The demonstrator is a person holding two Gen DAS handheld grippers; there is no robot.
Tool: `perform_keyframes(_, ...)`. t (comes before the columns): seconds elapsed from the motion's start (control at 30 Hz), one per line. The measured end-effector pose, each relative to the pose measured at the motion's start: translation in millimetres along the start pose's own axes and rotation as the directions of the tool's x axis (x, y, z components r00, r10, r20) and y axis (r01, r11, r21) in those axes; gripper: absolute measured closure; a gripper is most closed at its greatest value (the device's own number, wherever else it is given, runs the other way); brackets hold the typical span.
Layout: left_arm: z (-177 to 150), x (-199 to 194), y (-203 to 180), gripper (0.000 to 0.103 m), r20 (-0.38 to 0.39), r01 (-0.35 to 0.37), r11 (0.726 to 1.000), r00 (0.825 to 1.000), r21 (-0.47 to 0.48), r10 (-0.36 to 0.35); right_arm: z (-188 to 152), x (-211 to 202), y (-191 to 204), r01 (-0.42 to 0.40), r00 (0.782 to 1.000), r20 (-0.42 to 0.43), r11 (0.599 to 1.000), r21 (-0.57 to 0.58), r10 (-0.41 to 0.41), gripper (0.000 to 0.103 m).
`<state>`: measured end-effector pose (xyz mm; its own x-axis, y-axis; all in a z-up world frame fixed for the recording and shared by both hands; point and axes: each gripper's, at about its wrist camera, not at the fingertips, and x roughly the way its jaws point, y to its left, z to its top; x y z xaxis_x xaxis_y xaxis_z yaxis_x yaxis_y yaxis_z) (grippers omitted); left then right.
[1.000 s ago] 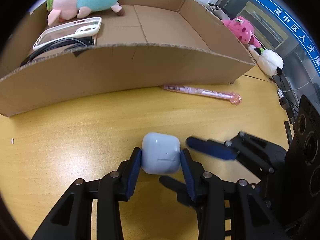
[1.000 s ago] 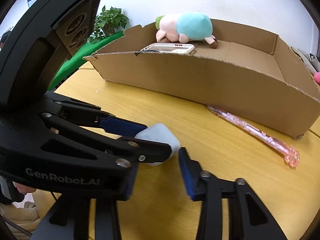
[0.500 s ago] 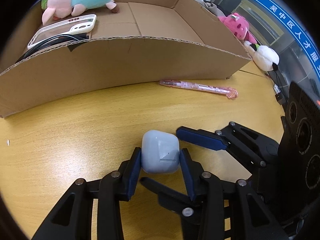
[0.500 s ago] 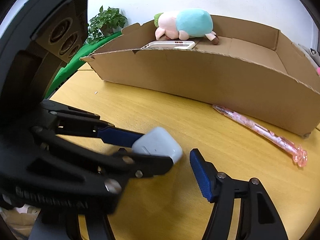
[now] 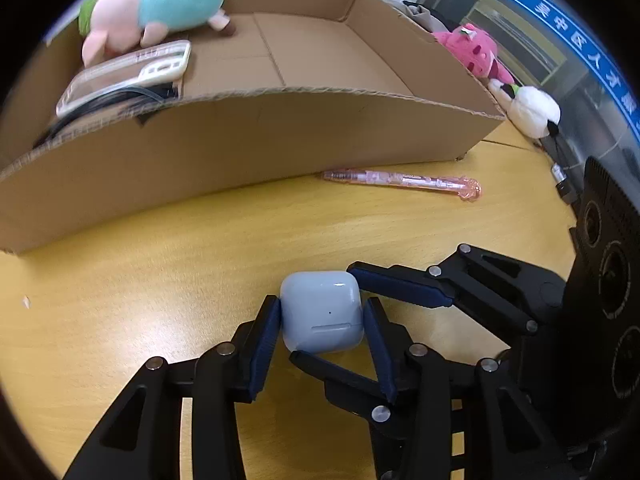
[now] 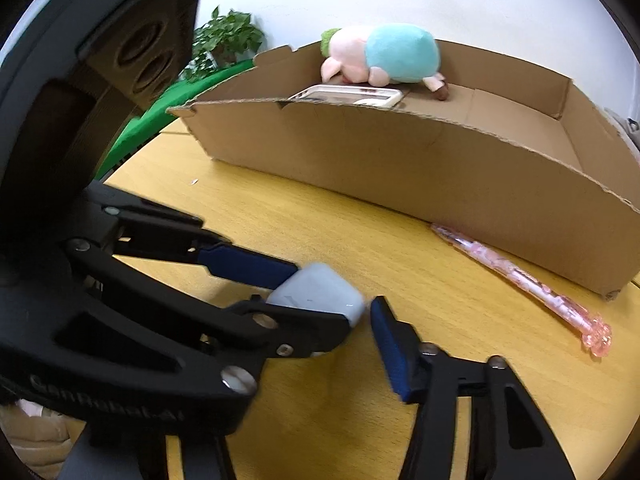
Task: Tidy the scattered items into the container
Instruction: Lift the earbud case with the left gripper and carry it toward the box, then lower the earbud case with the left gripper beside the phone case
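A pale blue earbuds case sits low over the wooden table, with my left gripper shut on its two sides; its jaws are easing open, but the pads still touch. My right gripper reaches in from the right and straddles the same case front to back. Its jaws are closing, and a thin gap shows at the near blue pad. Its other finger is hidden behind the left gripper. A pink pen lies along the near wall of the cardboard box.
Inside the box lie a pink and teal plush, a clear phone case and a black cable, all at its left end. A pink plush and a white plush sit beyond its right end. A potted plant stands behind.
My right gripper's fingers moved in from the right, spread wider, then narrowed around the case. The case tipped briefly in the left gripper and is square again. The left gripper stayed put.
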<state>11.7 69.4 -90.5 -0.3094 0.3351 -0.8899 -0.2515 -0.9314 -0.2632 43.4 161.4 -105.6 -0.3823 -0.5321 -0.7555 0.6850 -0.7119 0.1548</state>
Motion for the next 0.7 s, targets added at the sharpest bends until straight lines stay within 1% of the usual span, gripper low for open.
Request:
perform_keyframes(0.23,4,-12,-7,0.062,0.028,-0.001,1.000,1.000,0.016,0.000,0,-12,2,0.015,0.999,0.036,1.000,-0.014,-0.015,0.048)
perform_keyframes(0.33,9,-28,-13,0.062,0.063,-0.007,1.000,0.998,0.031,0.005,6,-22,6,0.032,0.998,0.060,0.999,-0.030,-0.030,0.048)
perform_keyframes(0.43,16,-48,-20,0.062,0.111,-0.013,0.999,0.994,0.050,0.007,17,-38,8,0.050,0.994,0.102,0.998,-0.045,-0.046,0.048)
perform_keyframes(0.53,27,-67,-27,0.062,0.154,-0.033,0.997,0.988,0.074,0.021,33,-55,12,0.084,0.988,0.138,0.994,-0.071,-0.074,0.048)
perform_keyframes(0.7,59,-106,-35,0.062,0.255,-0.077,0.990,0.966,0.119,0.045,70,-80,13,0.144,0.971,0.209,0.981,-0.132,-0.115,0.048)
